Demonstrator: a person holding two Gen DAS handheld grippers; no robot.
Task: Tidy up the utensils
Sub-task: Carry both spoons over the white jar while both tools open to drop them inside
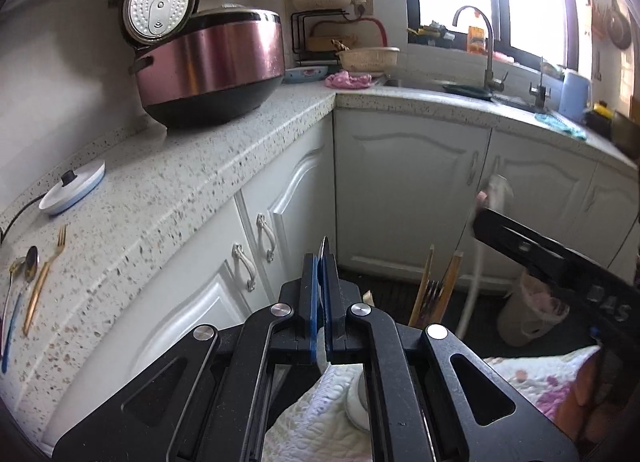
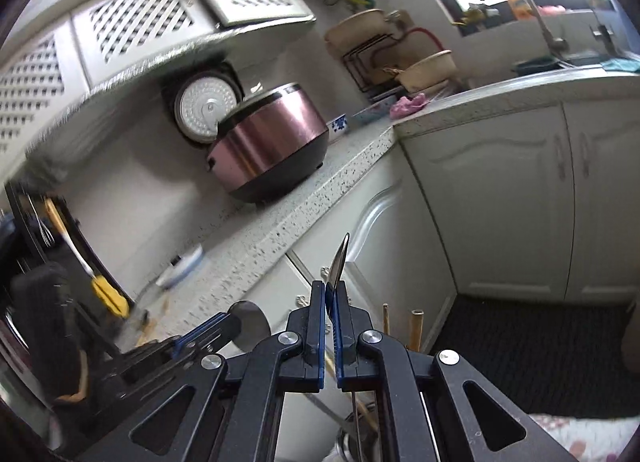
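The left gripper (image 1: 321, 262) has its jaws pinched on one thin metal utensil (image 1: 324, 248) at frame centre. The right gripper (image 2: 330, 290) jaws pinch one shiny metal spoon (image 2: 339, 260). At lower left, one gold fork (image 1: 44, 276) and two spoons (image 1: 25, 266) lie on the speckled white tabletop (image 1: 168, 185).

Kitchen utensils, half seen between closed blue pads

The flat metal piece (image 1: 324, 252) pinched in the left gripper (image 1: 320, 302) shows only its thin edge; its type cannot be told. The shiny curved metal utensil (image 2: 338, 262) in the right gripper (image 2: 330, 304) hides its handle below. The left side of the right wrist view is motion-blurred.
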